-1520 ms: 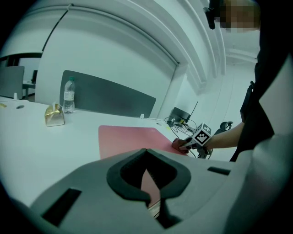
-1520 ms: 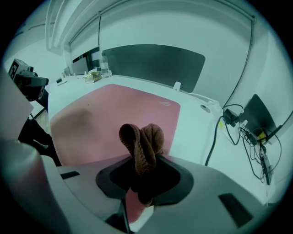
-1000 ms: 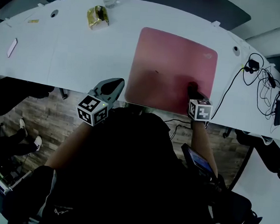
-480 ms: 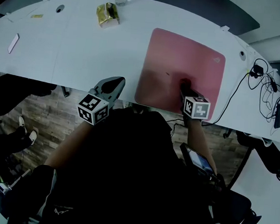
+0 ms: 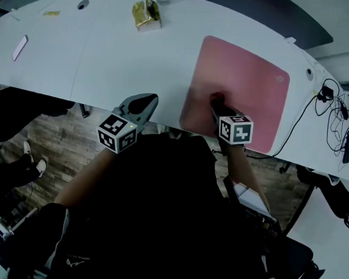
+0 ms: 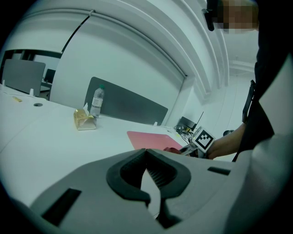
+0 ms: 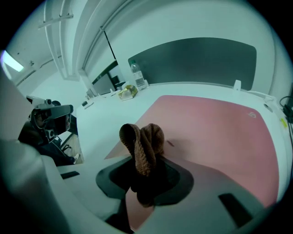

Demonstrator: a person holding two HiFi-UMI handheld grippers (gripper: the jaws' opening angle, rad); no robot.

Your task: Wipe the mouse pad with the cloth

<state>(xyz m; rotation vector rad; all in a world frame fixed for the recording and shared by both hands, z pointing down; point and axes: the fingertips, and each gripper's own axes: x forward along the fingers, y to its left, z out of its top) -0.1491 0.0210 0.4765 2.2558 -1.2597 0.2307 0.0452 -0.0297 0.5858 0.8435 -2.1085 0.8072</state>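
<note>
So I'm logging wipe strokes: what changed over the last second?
The right gripper, shut on the cloth, slid leftward along the near part of the mouse pad, from its right half to its left half. The left gripper stayed shut and empty by the near edge of the table.

Wipe stroke: right gripper (image 5: pixel 216 100) with cloth (image 7: pixel 143 141) now over left-front part of mouse pad (image 5: pixel 251 76). 1.0 s ago it is over right-front part, 0.5 s ago near middle. Head view shifts: bench (image 5: pixel 109 52) and pad sit further right in frame.
</note>
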